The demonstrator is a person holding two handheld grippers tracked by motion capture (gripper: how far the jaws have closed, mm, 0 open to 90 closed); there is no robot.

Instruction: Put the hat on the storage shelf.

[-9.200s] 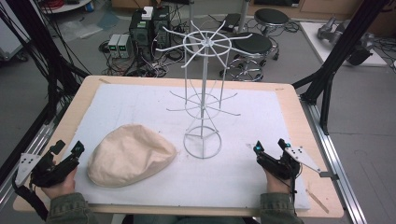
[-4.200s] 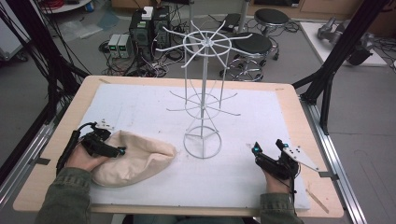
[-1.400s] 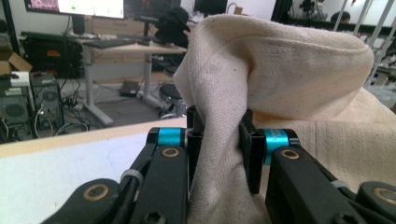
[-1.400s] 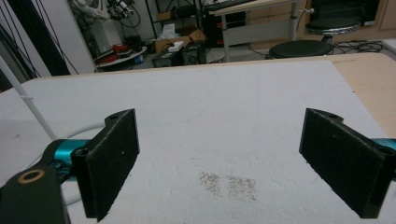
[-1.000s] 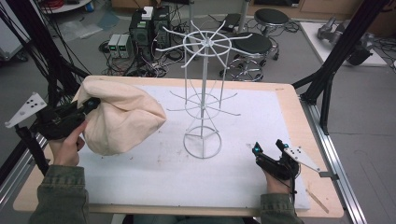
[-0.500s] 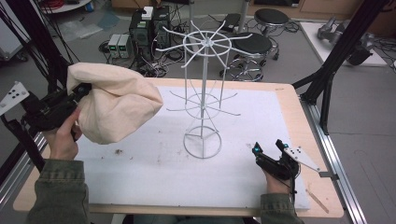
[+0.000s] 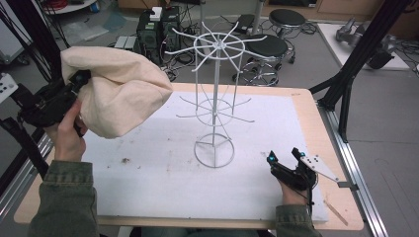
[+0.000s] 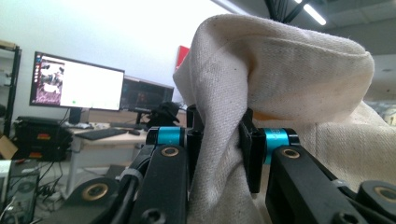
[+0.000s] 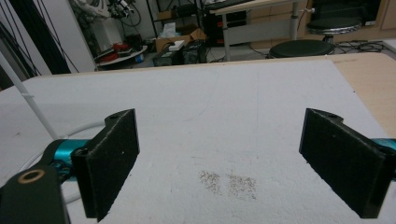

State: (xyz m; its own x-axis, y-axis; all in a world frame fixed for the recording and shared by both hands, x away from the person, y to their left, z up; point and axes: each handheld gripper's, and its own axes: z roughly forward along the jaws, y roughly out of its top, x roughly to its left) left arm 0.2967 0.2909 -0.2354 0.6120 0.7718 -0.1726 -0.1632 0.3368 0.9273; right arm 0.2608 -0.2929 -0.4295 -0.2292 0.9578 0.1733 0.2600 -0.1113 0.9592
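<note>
Here the left gripper (image 8: 219, 149) has its pads clamped on a bunched fold of the cream cloth hat (image 7: 116, 89), the fabric squeezed between the two black jaws and ballooning up and over them. In the high view that gripper (image 7: 74, 84) sits at about nine o'clock from the white wire rack (image 7: 215, 94), and the hat hangs from it well above the white mat (image 7: 163, 177), its bulk swelling toward three o'clock, toward the rack's upper spokes (the nearest spoke tip is near the cloth but apart from it). The left hand is therefore much the nearer to the rack top. The right gripper (image 7: 284, 158) rests low at five o'clock of the rack base, jaws spread wide and holding nothing. No brand or readable writing shows on hat, rack or grippers
</note>
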